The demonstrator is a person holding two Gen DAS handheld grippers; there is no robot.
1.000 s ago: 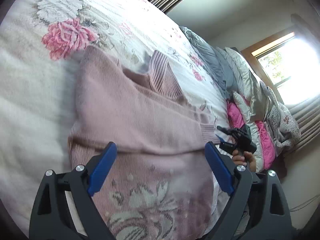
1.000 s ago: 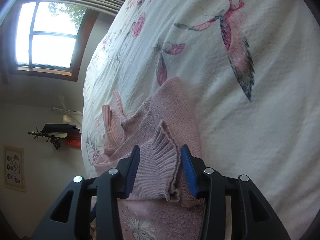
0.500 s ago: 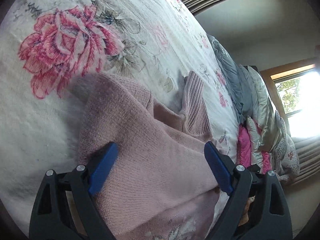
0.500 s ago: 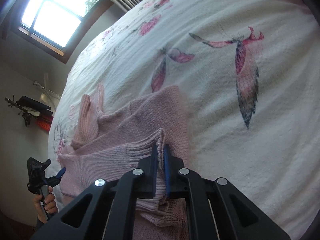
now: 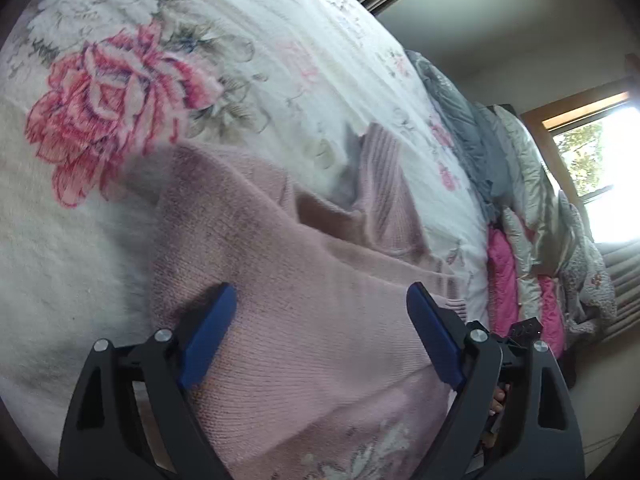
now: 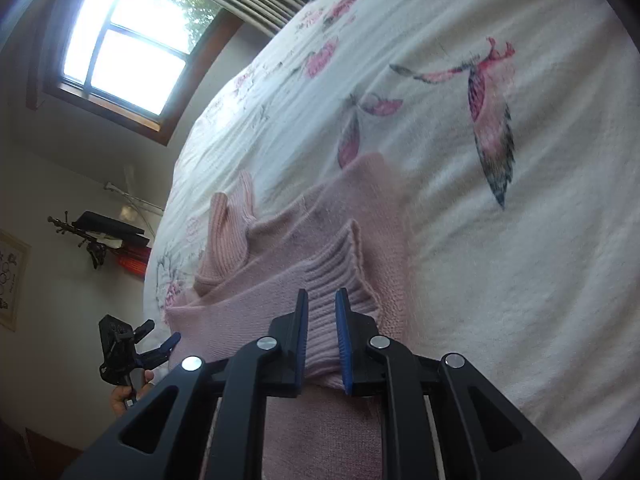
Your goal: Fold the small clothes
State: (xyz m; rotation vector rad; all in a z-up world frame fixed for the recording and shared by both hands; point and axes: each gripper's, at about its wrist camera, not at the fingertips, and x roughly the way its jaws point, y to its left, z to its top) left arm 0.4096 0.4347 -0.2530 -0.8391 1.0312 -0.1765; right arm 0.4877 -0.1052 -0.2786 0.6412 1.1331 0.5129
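Observation:
A pink knit sweater (image 5: 320, 300) lies on a white floral bedspread (image 5: 100, 240), its ribbed collar (image 5: 380, 184) sticking up at the far edge. My left gripper (image 5: 320, 320) hovers open and wide just over the sweater's body, holding nothing. In the right wrist view a sleeve lies folded across the sweater (image 6: 320, 224). My right gripper (image 6: 322, 320) is shut on the ribbed sleeve cuff (image 6: 332, 268), which fills the narrow gap between the jaws. The left gripper (image 6: 160, 350) also shows at the bed's left edge, held by a hand (image 6: 120, 398).
Folded grey, silver and pink bedding (image 5: 516, 240) is piled along the far right of the bed. A bright window (image 6: 120, 40) sits beyond the bed's end. A wall rack (image 6: 108, 232) hangs past the left edge. White bedspread (image 6: 520, 280) stretches to the right of the sweater.
My right gripper closed on the sleeve cuff, and its jaws now stand slightly wider than half a second ago. My left gripper moved lower and nearer the sweater's shoulder, staying open.

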